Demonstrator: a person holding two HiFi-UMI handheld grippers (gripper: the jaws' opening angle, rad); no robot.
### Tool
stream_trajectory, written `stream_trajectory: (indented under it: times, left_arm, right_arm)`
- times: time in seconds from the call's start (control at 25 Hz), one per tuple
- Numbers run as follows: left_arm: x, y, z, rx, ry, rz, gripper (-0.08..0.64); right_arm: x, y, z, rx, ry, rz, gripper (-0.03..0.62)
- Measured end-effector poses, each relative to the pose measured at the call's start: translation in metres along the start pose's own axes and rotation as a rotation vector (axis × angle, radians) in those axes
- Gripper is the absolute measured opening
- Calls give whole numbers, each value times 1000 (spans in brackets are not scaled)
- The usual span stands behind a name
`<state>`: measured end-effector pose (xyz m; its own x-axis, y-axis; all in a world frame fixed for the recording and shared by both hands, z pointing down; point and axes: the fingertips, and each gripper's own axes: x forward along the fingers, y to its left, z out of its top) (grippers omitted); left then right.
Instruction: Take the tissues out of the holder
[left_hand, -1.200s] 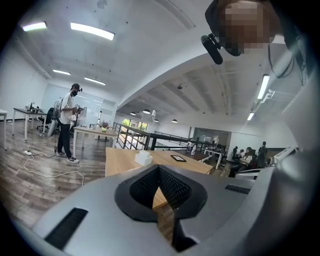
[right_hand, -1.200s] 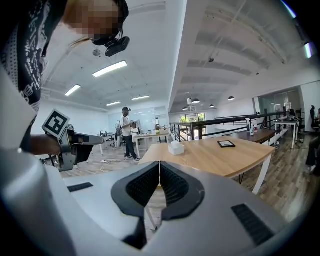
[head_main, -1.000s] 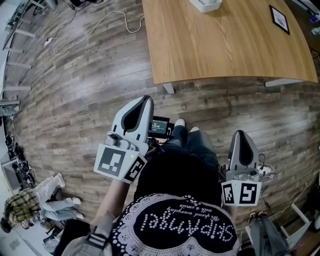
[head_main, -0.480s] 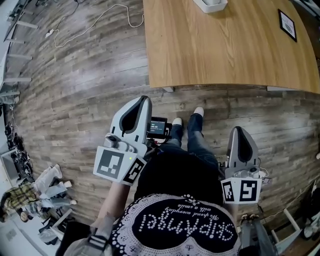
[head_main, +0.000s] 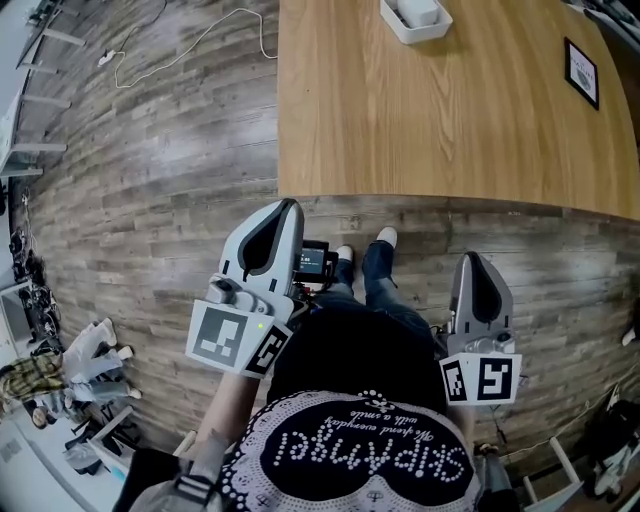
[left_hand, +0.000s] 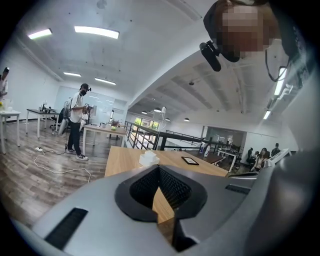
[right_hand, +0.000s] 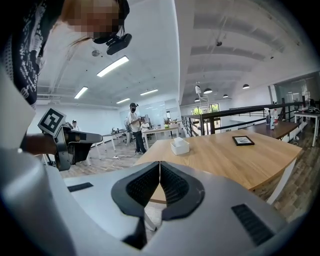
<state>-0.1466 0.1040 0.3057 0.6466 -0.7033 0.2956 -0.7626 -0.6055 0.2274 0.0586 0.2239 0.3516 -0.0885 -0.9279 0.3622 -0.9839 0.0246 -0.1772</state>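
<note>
The white tissue holder with tissues stands at the far side of the wooden table. It also shows small in the left gripper view and in the right gripper view. Both grippers are held close to the person's body over the floor, well short of the table. My left gripper is shut with nothing in it, its jaws meeting at the tips. My right gripper is also shut and empty.
A black framed tablet lies on the table's right part. A white cable trails over the wood floor to the left of the table. Clutter and bags sit at the left edge. A standing person is by other tables far off.
The person has stepped toward the table, so its near edge now sits lower and closer in the head view. Both grippers have kept their places in front of the body, still shut.
</note>
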Motion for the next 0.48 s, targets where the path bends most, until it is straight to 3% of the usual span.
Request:
stream_trajectory:
  times: [0.48]
  left_arm:
    - [26, -26, 4, -3, -31, 52, 5]
  right_arm:
    - [17, -37, 12, -15, -16, 76, 12]
